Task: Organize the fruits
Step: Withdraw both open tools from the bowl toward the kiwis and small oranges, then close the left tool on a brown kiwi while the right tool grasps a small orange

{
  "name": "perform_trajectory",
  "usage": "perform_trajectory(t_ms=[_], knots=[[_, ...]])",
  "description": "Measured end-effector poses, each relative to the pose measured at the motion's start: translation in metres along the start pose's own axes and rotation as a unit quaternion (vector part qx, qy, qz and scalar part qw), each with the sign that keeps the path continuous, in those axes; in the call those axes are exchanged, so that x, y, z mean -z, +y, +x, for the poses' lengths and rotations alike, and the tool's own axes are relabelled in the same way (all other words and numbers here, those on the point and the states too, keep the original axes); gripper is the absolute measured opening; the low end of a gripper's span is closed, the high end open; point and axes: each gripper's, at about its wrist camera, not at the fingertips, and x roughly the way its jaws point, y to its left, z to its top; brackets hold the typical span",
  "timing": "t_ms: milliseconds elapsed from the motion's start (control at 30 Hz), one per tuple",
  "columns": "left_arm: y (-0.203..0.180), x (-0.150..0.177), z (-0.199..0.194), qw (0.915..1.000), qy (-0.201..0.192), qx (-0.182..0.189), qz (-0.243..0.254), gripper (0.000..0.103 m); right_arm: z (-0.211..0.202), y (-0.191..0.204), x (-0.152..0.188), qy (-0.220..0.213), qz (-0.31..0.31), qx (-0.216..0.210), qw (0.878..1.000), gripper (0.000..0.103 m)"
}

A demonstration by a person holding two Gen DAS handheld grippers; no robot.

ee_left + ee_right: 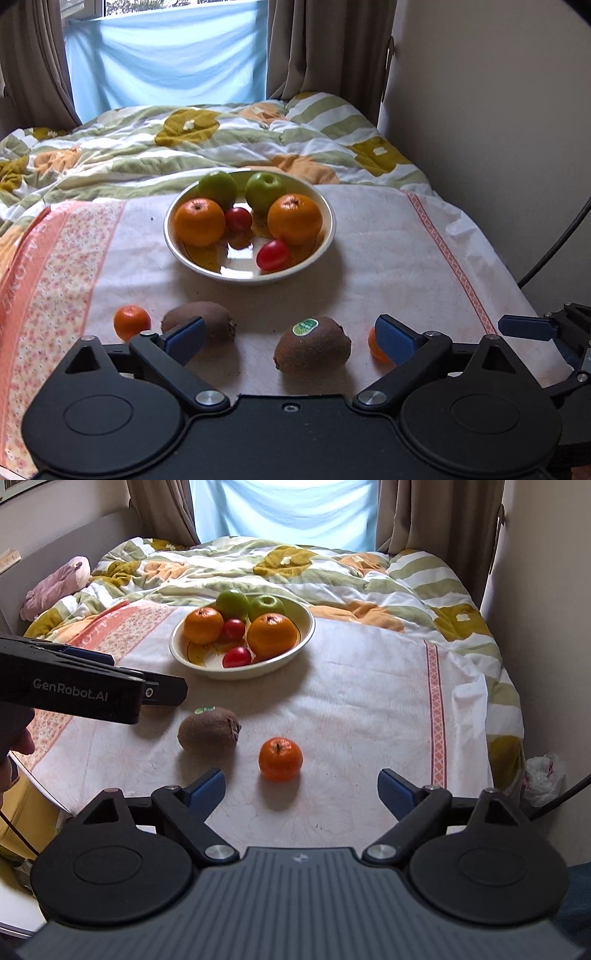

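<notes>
Fruits for sorting lie on a towel-covered bed: a stickered kiwi (312,344), a second kiwi (207,319) and two mandarins (131,322) (280,758) near its front edge, well apart from the white bowl (177,236) at mid-bed. That bowl holds two green apples (264,190), two oranges (294,219) and two red tomatoes (272,254). Both tools, left (291,338) and right (301,788), hang released and empty. Kiwis look soft, light and bruisable, best pinched gently across the middle; mandarins may roll.
</notes>
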Motion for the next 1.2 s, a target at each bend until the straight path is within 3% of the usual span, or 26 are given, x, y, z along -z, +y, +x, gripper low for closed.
perform_trajectory(t_ms=[267,667,767,833,1200], knots=[[-0.009,0.008,0.039,0.999,0.024,-0.016,-0.034,0.097,0.032,-0.001,0.01,0.013,0.001,-0.007,1.0,0.095],[0.001,0.011,0.067,0.9917,0.073,0.001,-0.106,0.09,0.055,0.008,0.008,0.019,-0.018,-0.023,0.999,0.089],[0.001,0.012,0.07,0.9918,0.076,-0.003,-0.103,0.083,0.057,0.009,0.008,0.023,-0.015,-0.027,0.999,0.088],[0.0,0.011,0.069,0.9923,0.073,0.009,-0.099,0.07,0.058,0.009,0.008,0.024,-0.014,-0.028,0.999,0.088],[0.003,0.013,0.063,0.9929,0.077,0.007,-0.091,0.069,0.062,0.008,0.006,0.025,-0.017,-0.026,0.999,0.077]])
